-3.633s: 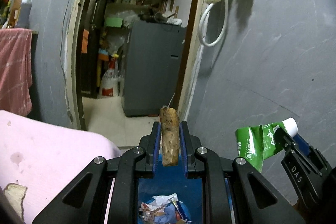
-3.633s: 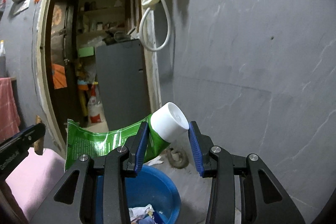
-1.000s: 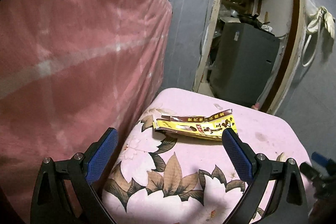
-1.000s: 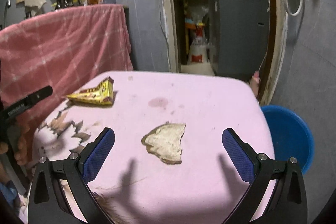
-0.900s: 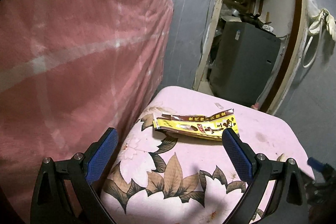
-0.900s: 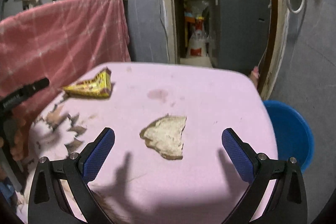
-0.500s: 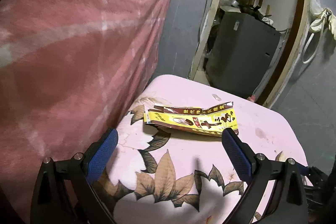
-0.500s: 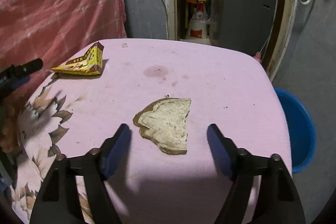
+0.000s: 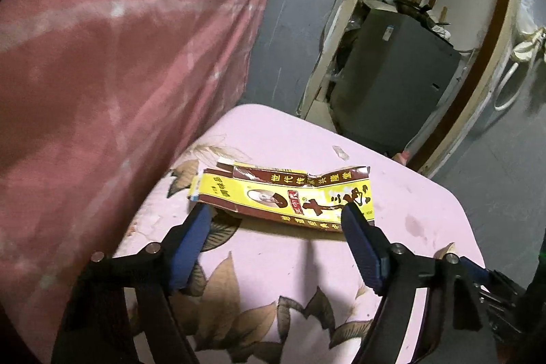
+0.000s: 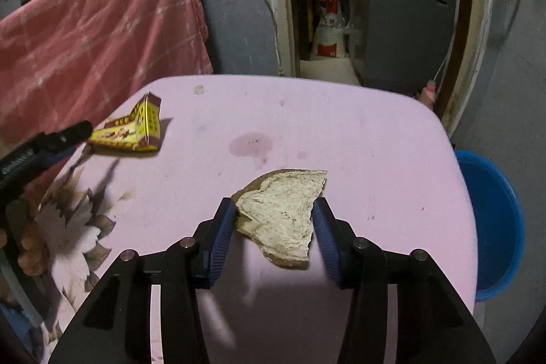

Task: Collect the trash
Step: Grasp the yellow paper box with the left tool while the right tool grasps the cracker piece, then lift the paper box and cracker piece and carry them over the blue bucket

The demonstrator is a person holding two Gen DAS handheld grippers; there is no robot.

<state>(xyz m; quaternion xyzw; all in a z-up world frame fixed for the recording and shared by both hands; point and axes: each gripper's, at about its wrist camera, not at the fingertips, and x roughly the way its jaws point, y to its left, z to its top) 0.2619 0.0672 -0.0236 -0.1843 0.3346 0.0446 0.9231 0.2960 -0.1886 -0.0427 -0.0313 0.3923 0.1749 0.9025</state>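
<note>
I'm working over the pink floral-printed tablecloth (image 10: 341,132), with the round blue plastic tub (image 10: 491,220) waiting on the floor off its far right edge. My left gripper (image 9: 276,217) has just been closing, its jaws bracketing the flattened yellow-and-brown cardboard packet (image 9: 283,193) lying near the table's left side — pads not yet pressing, so nothing is held. That packet looks light and stiff but crushable; I'd pinch across its narrow width. My right gripper (image 10: 274,210) has just been closing too, pads right at both edges of the torn slice of pale bread (image 10: 279,214) mid-table — whether they press yet I cannot tell. Bread is soft and crumbly; I'd squeeze gently at the crust.
</note>
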